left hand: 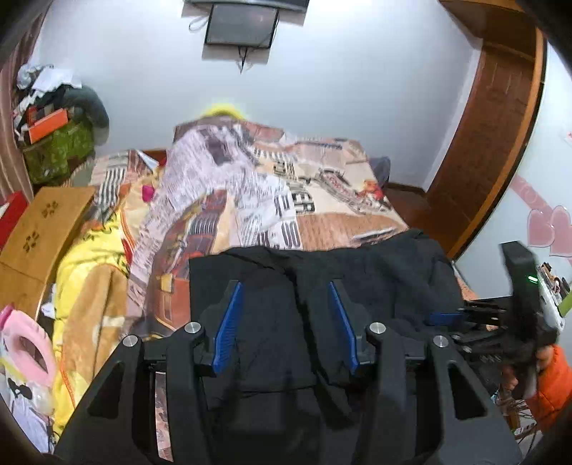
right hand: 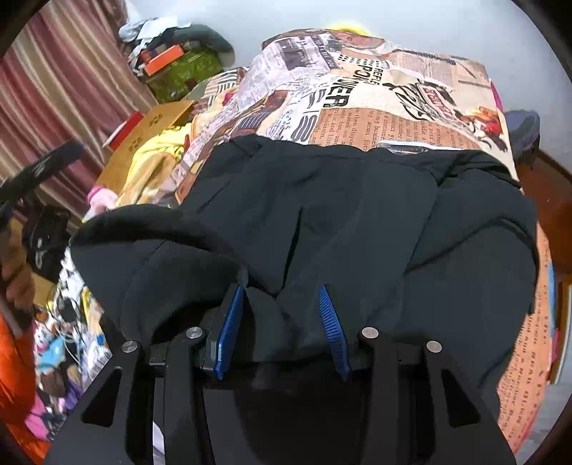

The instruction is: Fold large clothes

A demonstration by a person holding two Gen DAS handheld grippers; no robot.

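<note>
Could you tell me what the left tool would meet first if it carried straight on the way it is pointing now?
Most likely the black garment lying on the bed: the left tool points down at it with jaws apart and nothing visible in between. How far off the cloth is cannot be judged.

black garment: we see its near part hidden behind the gripper frames.
bed: its near edge is covered.
right gripper: blurred, seen side-on; we cannot tell its jaws' state.
wall screen: cut off at the top edge.
</note>
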